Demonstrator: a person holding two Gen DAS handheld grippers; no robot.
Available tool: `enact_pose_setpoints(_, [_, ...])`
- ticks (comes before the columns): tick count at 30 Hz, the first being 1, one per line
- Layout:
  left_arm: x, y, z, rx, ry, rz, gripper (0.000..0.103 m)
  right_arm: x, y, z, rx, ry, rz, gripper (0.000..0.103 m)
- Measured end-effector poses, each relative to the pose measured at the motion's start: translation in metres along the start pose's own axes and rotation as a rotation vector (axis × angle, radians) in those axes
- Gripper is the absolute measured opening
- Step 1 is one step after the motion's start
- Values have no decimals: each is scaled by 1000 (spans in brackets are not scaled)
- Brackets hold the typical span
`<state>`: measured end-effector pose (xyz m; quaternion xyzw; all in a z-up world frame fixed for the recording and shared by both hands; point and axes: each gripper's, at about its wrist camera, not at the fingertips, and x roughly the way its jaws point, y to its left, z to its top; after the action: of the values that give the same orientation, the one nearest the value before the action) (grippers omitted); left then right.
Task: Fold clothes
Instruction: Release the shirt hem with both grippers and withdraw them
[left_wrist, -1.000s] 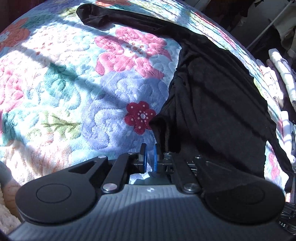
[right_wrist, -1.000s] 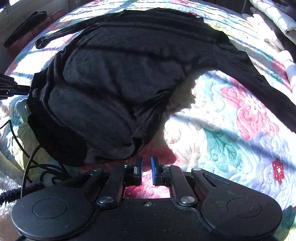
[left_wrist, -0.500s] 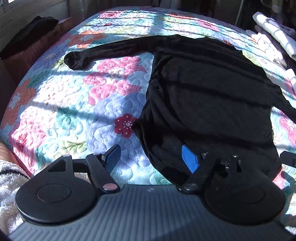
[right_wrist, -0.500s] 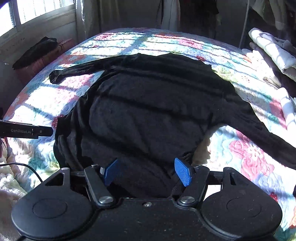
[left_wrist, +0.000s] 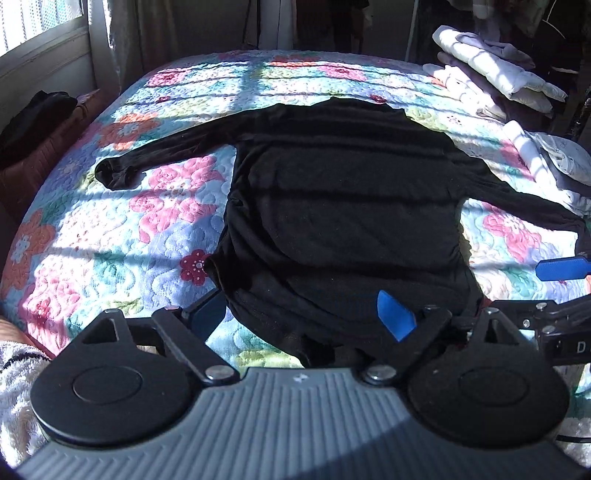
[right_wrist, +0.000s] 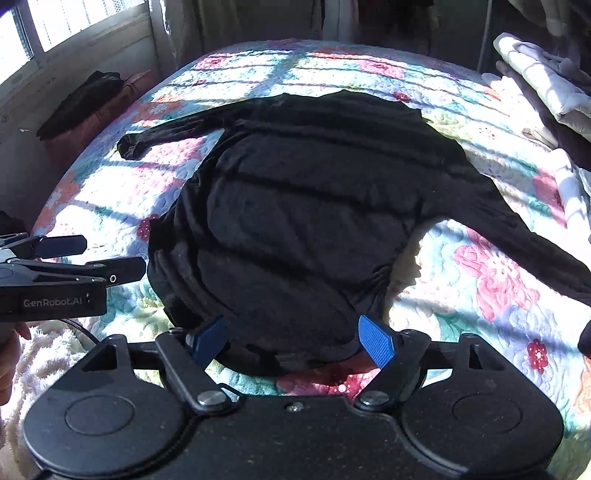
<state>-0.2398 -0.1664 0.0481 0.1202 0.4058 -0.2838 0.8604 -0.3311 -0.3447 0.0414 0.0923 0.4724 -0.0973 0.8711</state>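
L wrist view: black long-sleeved top (left_wrist: 343, 221) lies flat on the bed's floral quilt (left_wrist: 110, 236), neck far, hem near, both sleeves out to the sides. Prob. spread that way so the sleeves can be folded in first. Left gripper (left_wrist: 301, 314) hangs above the near hem w/ jaws wide apart & opening further; nothing between the pads, cloth only lies below them. Right gripper (left_wrist: 561, 291) pokes in at the right edge, one blue pad showing. Room: bare quilt all along the left of the top, far sleeve cuff (left_wrist: 114, 173) well clear of the bed edge. Right side tighter: stacked pale clothes (left_wrist: 491, 85) sit near the right sleeve.

R wrist view: same top (right_wrist: 295, 229), hem bunched & rounded near the camera, wrinkles at both lower corners, so it's not fully smoothed yet. Right gripper (right_wrist: 295, 341) over the hem's right half, jaws apart & opening, empty. Left gripper (right_wrist: 70, 266) comes in from the left beside the hem corner, not touching cloth as far as I can tell. Right sleeve (right_wrist: 517, 243) runs diagonally to the frame edge; its end is cut off. Open quilt in front of it for a fold inward. Dark item on a brown seat (right_wrist: 92, 96) by the window, well apart, no obstacle.
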Motion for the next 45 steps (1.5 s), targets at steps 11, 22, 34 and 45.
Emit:
enact_pose_setpoints(11, [-5, -30, -4, 112, -5, 64, 103, -44, -8, -8, -50, -54, -72, 86])
enact_pose_setpoints(22, [-37, -43, -9, 119, -93, 10, 103, -79, -24, -13, -21, -140, -143, 86])
enact_pose_setpoints(34, [-35, -43, -10, 41, -88, -40, 103, -80, -31, -14, 21, -158, -127, 88])
enact_pose_setpoints(45, [-33, -51, -13, 80, -98, -23, 103, -70, -24, -15, 11, -148, -116, 88])
